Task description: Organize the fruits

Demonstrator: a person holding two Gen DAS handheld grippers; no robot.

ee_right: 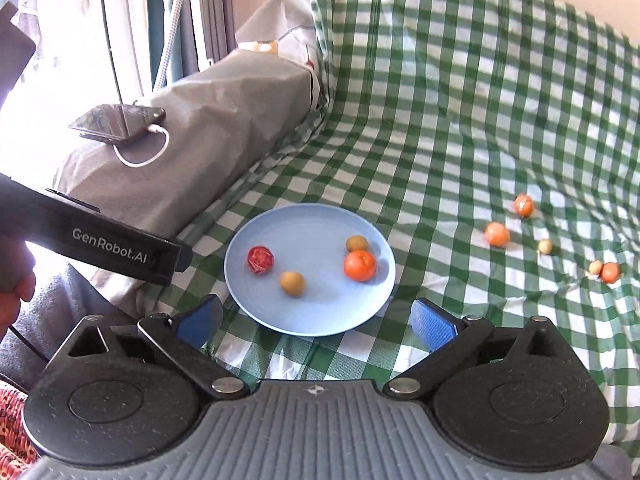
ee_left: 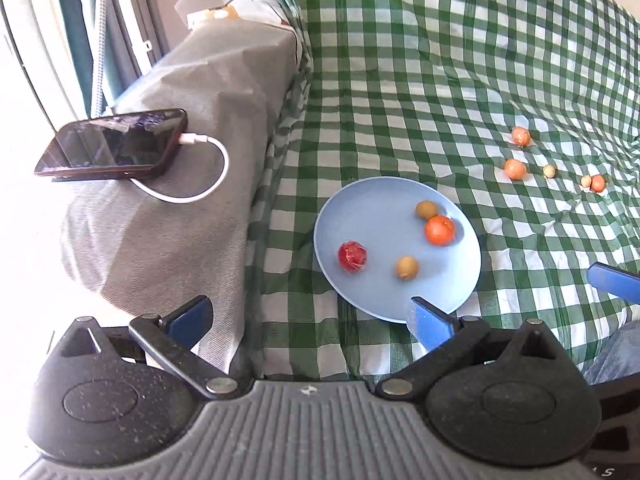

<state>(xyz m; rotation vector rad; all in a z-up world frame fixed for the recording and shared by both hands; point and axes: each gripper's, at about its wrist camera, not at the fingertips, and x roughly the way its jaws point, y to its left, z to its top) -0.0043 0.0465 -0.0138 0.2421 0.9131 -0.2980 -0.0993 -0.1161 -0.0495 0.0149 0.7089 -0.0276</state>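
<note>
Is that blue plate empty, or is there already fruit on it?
Not empty. The blue plate holds four fruits: a red fruit, an orange and two small brownish-green ones.

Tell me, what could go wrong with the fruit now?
1. The round fruits on the blue plate, like the orange, might roll off if a gripper nudges the plate, which lies on soft cloth.
2. The small yellowish fruit touches an orange one; grabbing one may knock the other away.
3. The phone lies near the armrest edge; a swing could bump it.
</note>
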